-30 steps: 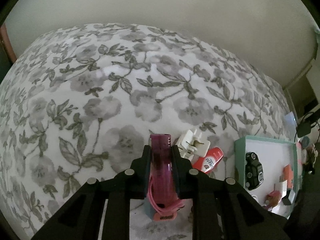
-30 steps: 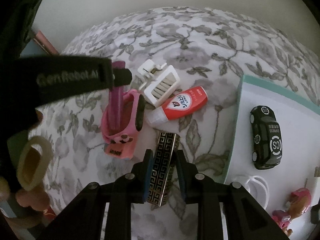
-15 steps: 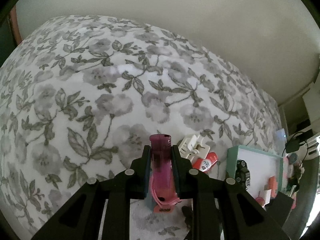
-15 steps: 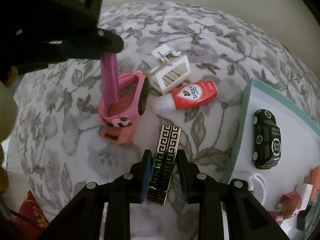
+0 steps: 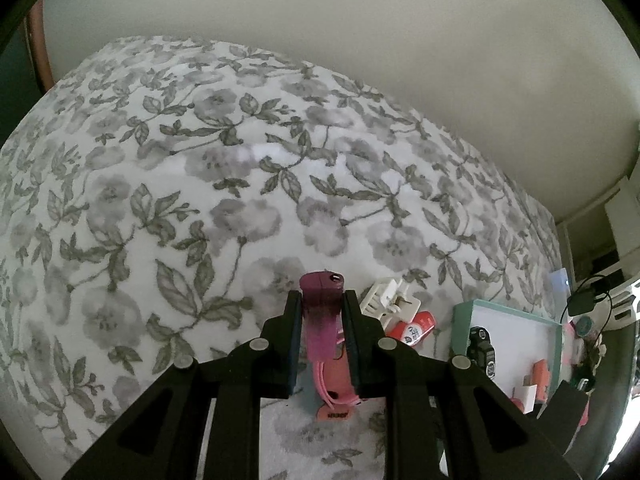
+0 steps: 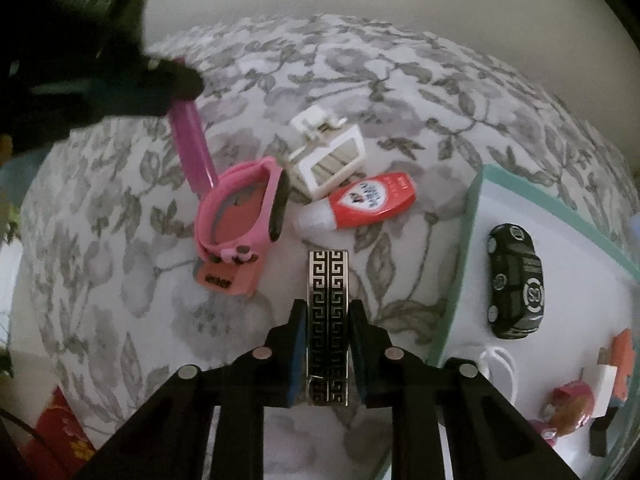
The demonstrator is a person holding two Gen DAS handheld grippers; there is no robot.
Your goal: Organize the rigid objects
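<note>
My left gripper (image 5: 320,300) is shut on a translucent magenta lighter (image 5: 322,312), held upright above the floral bedcover. The right wrist view shows that lighter (image 6: 192,140) hanging from the left gripper (image 6: 172,80), its lower end behind a pink watch (image 6: 240,216). My right gripper (image 6: 327,308) has its jaws closing on a black-and-silver patterned lighter (image 6: 328,300), and the pads press its long sides. A white hair clip (image 6: 332,152) and a red tube (image 6: 368,200) lie just beyond it.
A white tray with a teal rim (image 6: 472,240) lies to the right, with a black toy car (image 6: 516,280) and small toys in it. The left wrist view shows the same tray (image 5: 460,320), the hair clip (image 5: 388,292) and a pale wall behind the bed.
The left gripper has risen with the magenta lighter, away from the pink watch. The patterned lighter, tilted a second ago, now lies straight between the right jaws, which have closed on it.
</note>
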